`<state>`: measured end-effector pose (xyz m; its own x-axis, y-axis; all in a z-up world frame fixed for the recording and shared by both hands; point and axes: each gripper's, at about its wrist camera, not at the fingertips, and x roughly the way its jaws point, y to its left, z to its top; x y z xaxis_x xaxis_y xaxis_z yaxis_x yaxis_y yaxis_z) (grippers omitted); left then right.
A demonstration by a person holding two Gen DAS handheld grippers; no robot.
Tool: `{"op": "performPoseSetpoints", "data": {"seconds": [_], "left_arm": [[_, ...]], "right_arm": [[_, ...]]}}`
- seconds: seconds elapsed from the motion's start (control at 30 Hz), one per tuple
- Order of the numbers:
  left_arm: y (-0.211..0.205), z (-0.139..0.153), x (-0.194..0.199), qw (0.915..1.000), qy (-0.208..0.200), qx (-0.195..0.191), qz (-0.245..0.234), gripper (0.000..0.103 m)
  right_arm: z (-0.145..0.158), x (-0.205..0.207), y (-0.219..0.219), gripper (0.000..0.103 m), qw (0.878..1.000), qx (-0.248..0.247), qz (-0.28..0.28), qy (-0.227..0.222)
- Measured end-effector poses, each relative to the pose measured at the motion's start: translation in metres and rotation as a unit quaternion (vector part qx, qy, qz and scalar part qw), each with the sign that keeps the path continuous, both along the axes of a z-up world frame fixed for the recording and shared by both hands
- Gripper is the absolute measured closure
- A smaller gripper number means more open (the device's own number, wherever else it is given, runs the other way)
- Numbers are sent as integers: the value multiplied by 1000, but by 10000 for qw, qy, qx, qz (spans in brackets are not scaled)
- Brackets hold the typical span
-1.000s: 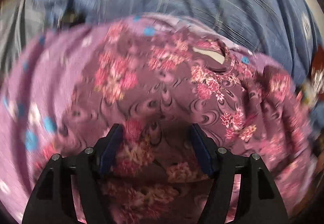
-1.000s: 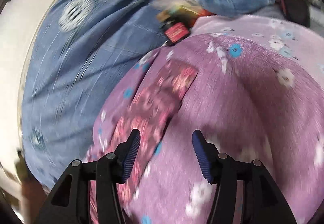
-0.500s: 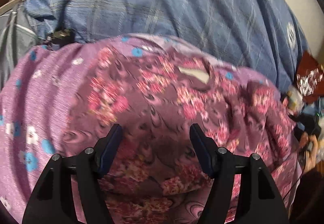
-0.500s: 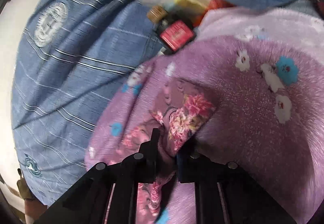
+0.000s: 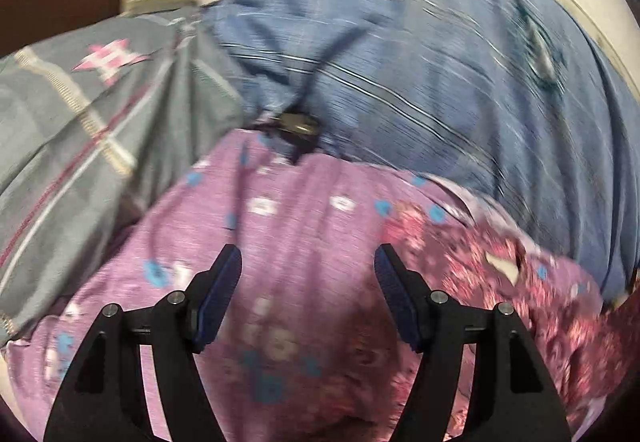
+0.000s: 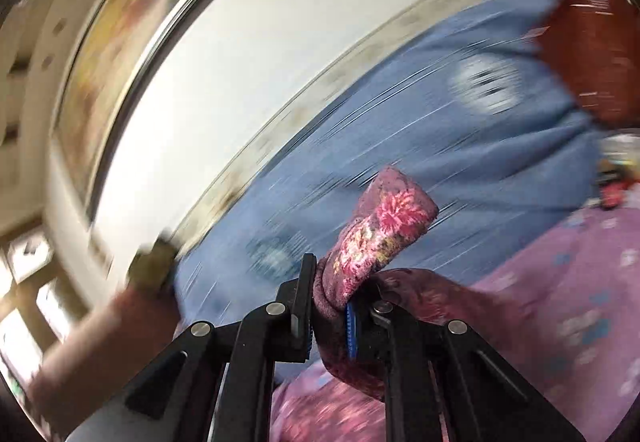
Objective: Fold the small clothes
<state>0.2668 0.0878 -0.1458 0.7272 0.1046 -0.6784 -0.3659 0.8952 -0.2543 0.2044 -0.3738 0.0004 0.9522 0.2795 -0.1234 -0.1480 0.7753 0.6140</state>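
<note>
My right tongs point(image 6: 329, 316) are clamped on a bunched corner of the garment point(image 6: 380, 230), the dark floral one, and the tip of that corner pokes up past the jaws. My left tongs point(image 5: 308, 298) are spread wide over the lilac sheet point(image 5: 304, 226) with nothing between them. The rest of the garment point(image 5: 520, 282) lies on the lilac sheet toward its right side, near where it meets the blue sheet point(image 5: 440, 62).

What worries me is the grip: I hold a rolled wad, not a flat edge, so I think the cloth could slide out or come up twisted, and any fold would then land crooked. With only one corner held, the body may drag and rumple. The lilac sheet is loose too, and I could catch it along with the garment when my left tongs close.

For room, the blue sheet runs wide and bare up to the wall point(image 6: 260, 42). A grey plaid cloth point(image 5: 80, 114) crowds the left side, and a small dark object point(image 5: 298, 126) sits at the lilac sheet's far edge; I cannot tell what it is.
</note>
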Motion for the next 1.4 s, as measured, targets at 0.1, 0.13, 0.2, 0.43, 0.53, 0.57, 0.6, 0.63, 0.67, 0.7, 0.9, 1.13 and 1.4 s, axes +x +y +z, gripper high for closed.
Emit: {"op": "performPoseSetpoints", "data": {"seconds": [0.1,0.13,0.2,0.43,0.53,0.57,0.6,0.63,0.67,0.7,0.9,1.13,1.4], "left_arm": [[28,2,-5,9994,106,53,328,35],[40,2,-7,9988,122,11,468,35],[57,0,-11,9979,112,-199,613,35],[67,0,-16,9976,68,-406,554,35],[42,4,-12,9994,-96,-316,90,34],[29,4,-9,9993,-141,-308,-174,34],[16,4,-5,9983,-172,-327,-458,34],[2,3,0,9966,-210,-335,-729,34],[-9,3,4,9955,-249,-296,-868,34],[-19,1,8,9946,-283,-219,-970,33],[-61,-25,45,9919,96,-207,-1249,29],[-79,-67,63,9848,1276,323,-1134,15],[-57,-19,-22,9884,426,418,-1395,15]], "right_arm": [[-13,30,82,86,9961,-303,764,311],[-26,44,112,79,9918,-368,1057,613],[-56,69,156,44,9784,-522,1615,1178],[-116,65,165,38,9612,-575,1857,1959],[-123,57,143,46,9641,-810,1373,2122],[-128,56,132,53,9627,-883,1208,2254],[-132,59,121,67,9618,-886,1099,2345],[-139,61,110,75,9606,-857,982,2453],[-145,64,101,77,9600,-801,868,2540],[-148,67,90,78,9600,-724,736,2602],[-175,75,56,76,9573,-525,429,2811],[-220,99,31,80,9318,-1031,121,3479],[-151,-1,-5,43,9561,-887,297,2779]]}}
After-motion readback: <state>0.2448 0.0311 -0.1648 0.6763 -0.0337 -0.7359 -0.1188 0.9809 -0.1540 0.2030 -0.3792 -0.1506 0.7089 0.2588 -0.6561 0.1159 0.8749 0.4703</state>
